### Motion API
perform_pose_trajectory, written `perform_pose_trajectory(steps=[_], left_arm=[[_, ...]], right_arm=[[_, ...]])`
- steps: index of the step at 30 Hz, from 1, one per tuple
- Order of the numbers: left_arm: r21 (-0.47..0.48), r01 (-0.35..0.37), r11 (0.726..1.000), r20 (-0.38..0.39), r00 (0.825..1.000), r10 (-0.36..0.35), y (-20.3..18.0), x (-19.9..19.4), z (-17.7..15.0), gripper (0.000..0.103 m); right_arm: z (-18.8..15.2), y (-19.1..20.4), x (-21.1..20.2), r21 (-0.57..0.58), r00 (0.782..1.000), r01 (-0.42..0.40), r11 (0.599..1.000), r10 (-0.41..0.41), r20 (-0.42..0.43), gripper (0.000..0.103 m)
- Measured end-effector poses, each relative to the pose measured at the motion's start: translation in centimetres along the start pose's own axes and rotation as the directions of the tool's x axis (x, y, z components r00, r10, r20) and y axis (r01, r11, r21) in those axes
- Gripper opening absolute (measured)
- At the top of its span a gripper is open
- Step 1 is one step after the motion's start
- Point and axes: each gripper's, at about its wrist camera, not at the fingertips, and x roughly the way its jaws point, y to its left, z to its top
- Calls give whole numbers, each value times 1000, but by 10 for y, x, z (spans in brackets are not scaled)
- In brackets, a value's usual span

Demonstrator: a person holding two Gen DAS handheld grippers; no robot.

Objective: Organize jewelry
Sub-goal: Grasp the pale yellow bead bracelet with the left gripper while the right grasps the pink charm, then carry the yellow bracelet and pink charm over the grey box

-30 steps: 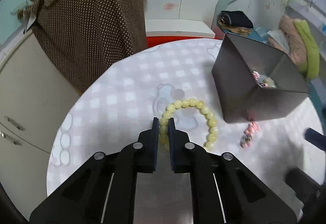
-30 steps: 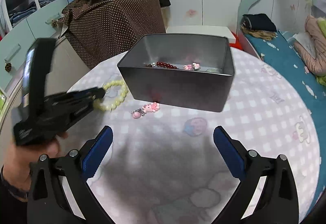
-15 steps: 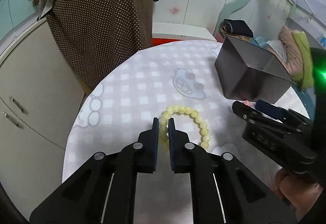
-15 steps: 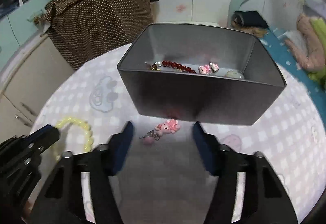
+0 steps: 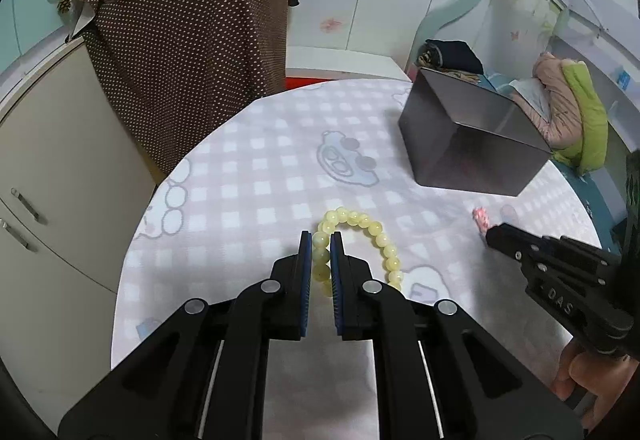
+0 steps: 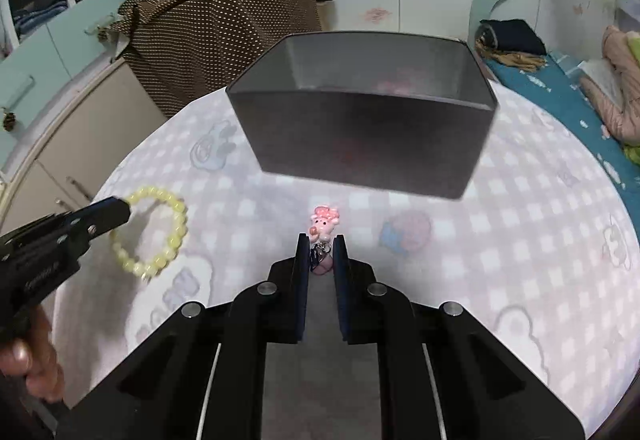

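Checked pink-and-white cloth with cartoon prints covers the round table. Toward its far edge stands a dark grey metal box, rectangular and open-topped; its contents are blurred. Nearer the left edge lies a bracelet of round, pale yellow beads, pinched between the nearly closed jaws of the left gripper. Smallest is a pink pig charm with a keyring, mid-table, which the right gripper clamps at the ring end.

Round table under a pale checked cloth with cartoon prints, grey metal box toward its far side, pink charm keychain before the box, yellow bead bracelet to its left
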Motion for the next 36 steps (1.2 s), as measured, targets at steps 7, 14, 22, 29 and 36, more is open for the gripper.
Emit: perform_pose_trajectory(steps=[7,14,22,29,36], left_arm=[[13,23,1000,4,1000,-23,-12,-8,-1,9],[36,43,998,20,999,-44,-24,-22,-1,9],[85,51,995,71,996,-57,-40,-49,8,9],[120,61,991,118,990,-76,-53,-71,22,9],[174,68,982,201,974,-103,-75,-95,58,9]], right_arm=[[-10,1,-16,-5,999,-39,999,39,-3,10],[-8,2,-29,-9,998,-68,998,68,7,10],[1,2,-57,-39,995,-83,996,84,44,10],[18,-4,-82,-48,990,-117,992,120,78,10],[62,-6,-113,-96,978,-115,989,130,165,10]])
